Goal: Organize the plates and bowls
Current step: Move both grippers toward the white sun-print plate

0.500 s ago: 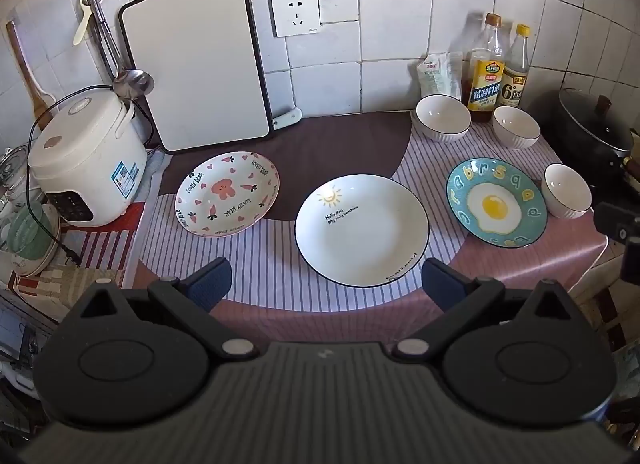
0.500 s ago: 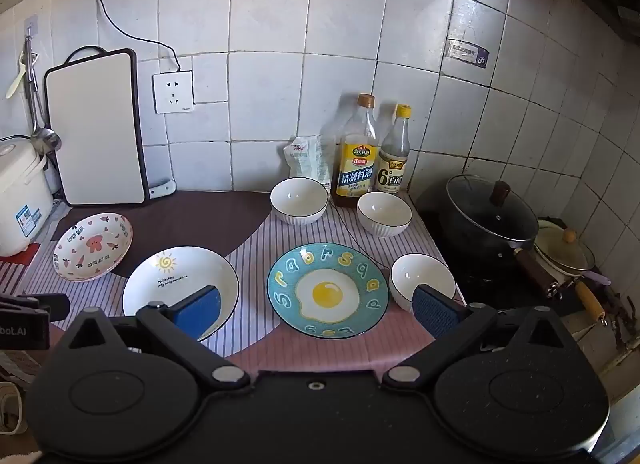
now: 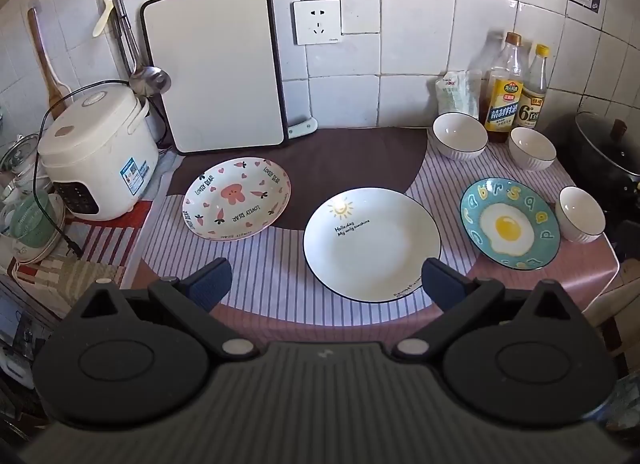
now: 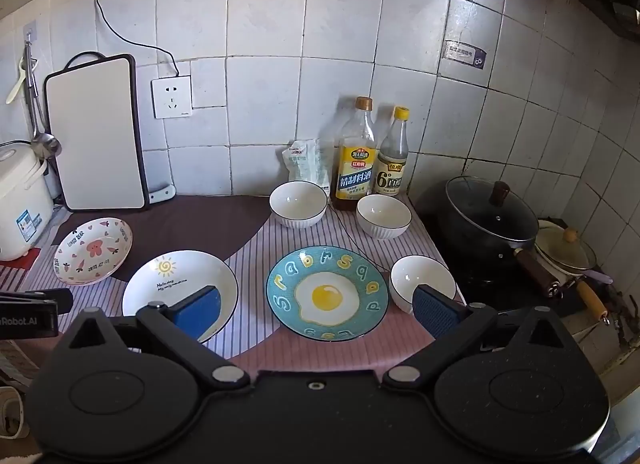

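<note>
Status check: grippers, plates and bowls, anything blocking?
Left gripper and right gripper open, empty. Three plates, three bowls unstacked on the counter. Nothing in the way.

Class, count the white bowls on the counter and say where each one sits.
3. One bowl stands before the bag at the wall, a second beside it by the bottles, a third right of the egg plate. None looks hidden.

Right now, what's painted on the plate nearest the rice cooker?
Pink hearts, carrots and a pink bear face on the cream plate, clearest in the left wrist view.
</note>
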{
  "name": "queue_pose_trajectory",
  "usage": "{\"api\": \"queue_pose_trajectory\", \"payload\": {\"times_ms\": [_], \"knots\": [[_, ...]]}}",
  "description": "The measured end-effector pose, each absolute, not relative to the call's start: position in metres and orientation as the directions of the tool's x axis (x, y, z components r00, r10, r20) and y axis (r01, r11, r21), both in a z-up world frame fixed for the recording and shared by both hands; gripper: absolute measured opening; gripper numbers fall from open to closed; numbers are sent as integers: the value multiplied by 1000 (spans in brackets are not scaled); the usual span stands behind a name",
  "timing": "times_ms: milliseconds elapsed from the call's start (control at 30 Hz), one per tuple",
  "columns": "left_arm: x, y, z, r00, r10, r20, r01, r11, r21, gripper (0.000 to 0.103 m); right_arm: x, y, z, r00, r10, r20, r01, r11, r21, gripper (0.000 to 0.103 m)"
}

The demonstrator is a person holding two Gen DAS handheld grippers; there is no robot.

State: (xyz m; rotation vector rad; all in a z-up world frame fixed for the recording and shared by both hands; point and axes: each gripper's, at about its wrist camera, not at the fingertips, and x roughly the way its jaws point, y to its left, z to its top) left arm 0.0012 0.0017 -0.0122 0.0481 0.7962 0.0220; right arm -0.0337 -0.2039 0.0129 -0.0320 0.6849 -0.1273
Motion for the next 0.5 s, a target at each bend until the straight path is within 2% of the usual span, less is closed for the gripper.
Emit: {"api": "queue_pose_trajectory", "payload": {"times_ms": [133,267,500], "knots": [[-3,-2,-11,720,62,-691,-13,997,75,103,-35,-206,12,772,-122,-623,103,992,-67,103],[-9,-4,-11,731,62,-679,-17,997,73,103,-42,-205,11,813,-101,-573,87,995,-52,103],[-9,-2,-16,718,67,-693,-25,997,70,103,-51,-204,5,839,-109,-533,79,994,-79,103]]}}
